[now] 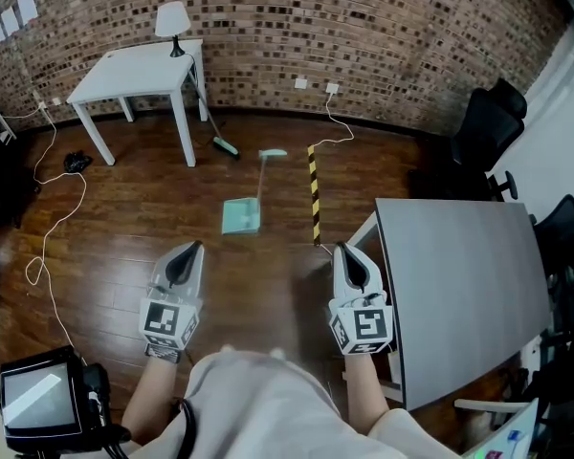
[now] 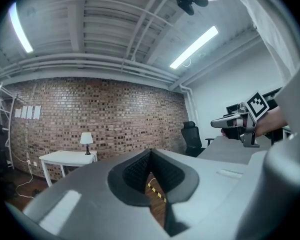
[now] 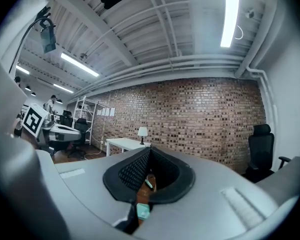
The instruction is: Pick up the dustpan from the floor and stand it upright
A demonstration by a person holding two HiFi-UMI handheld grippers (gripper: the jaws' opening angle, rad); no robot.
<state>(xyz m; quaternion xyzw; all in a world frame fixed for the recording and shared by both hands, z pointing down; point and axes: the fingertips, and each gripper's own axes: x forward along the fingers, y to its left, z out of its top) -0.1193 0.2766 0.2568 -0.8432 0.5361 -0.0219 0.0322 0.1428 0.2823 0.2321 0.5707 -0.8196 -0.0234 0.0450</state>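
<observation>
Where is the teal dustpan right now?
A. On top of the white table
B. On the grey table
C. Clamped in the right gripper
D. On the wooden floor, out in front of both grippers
D: the teal dustpan sits on the wooden floor beside a yellow-and-black striped strip. It is clear of the left gripper and right gripper, both shut on nothing.

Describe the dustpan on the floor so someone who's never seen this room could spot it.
From the white table by the brick wall, look across the wooden floor toward the grey table. The dustpan lies between them, just left of the yellow-and-black striped strip. It is a flat pale-teal pan with a long handle, unlike the broom propped at the white table.
</observation>
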